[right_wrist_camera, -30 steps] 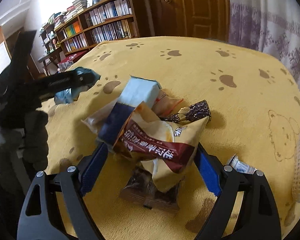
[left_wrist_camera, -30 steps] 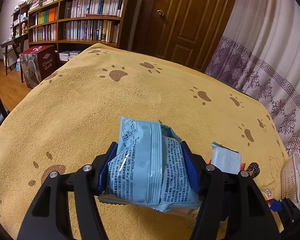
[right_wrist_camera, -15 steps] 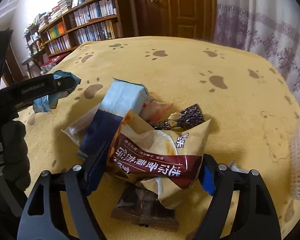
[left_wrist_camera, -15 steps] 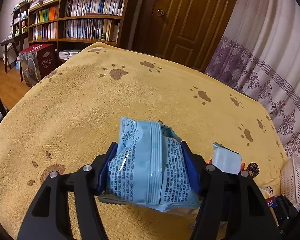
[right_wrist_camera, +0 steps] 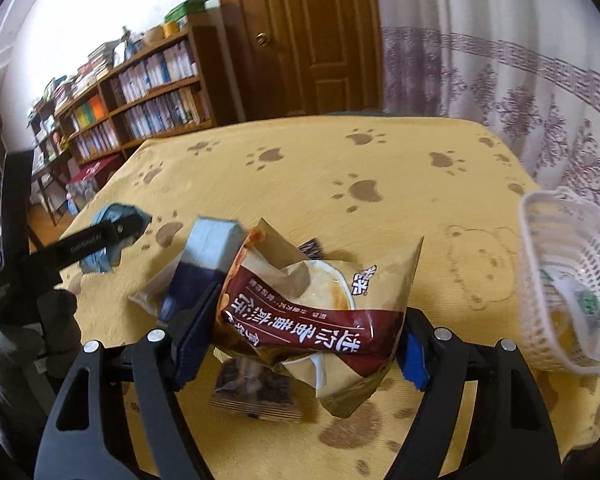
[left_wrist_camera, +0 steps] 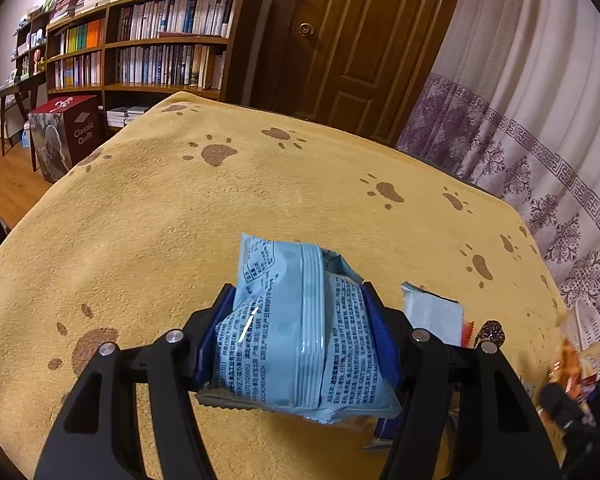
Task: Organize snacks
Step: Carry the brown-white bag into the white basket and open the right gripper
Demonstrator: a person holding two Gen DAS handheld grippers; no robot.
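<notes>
Moved: your right gripper point(right_wrist_camera: 300, 344) lifted its clamped brown-and-cream packet point(right_wrist_camera: 320, 312) toward the white basket point(right_wrist_camera: 556, 280). Unmoved: left gripper point(left_wrist_camera: 300, 344) clamps the blue packet point(left_wrist_camera: 296, 336) above the blanket point(left_wrist_camera: 180, 220).

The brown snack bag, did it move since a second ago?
Yes. The right gripper closed on the brown bag and lifted it off the pile, toward the white basket. The left gripper kept holding its blue packet still.
</notes>
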